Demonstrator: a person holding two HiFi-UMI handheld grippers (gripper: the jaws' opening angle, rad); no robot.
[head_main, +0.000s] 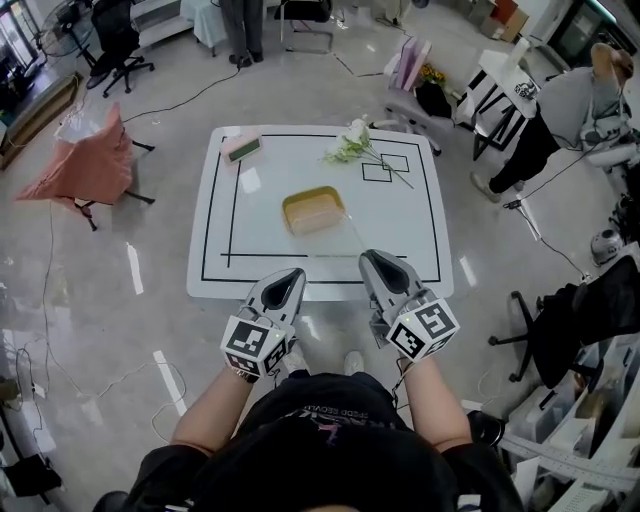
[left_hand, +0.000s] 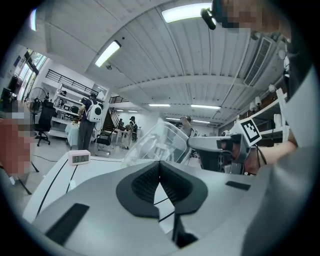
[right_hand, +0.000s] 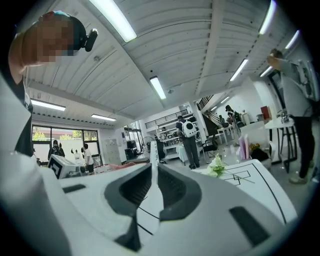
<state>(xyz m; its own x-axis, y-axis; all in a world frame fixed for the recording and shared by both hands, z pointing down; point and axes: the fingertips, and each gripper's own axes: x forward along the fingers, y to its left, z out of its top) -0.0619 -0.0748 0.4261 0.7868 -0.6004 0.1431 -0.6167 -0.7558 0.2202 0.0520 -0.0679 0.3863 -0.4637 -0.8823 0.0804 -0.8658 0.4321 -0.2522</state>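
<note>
The right gripper (right_hand: 155, 168) is clamped on the thin rim of a clear plastic container (left_hand: 156, 142), which shows whole only in the left gripper view. The left gripper (left_hand: 160, 164) is closed and empty, with the container just beyond its fingertips. The digits on the clock (left_hand: 80, 157) are unreadable.

Left gripper (left_hand: 160, 164) fingers meet; clear lid (left_hand: 156, 139) just beyond them
</note>
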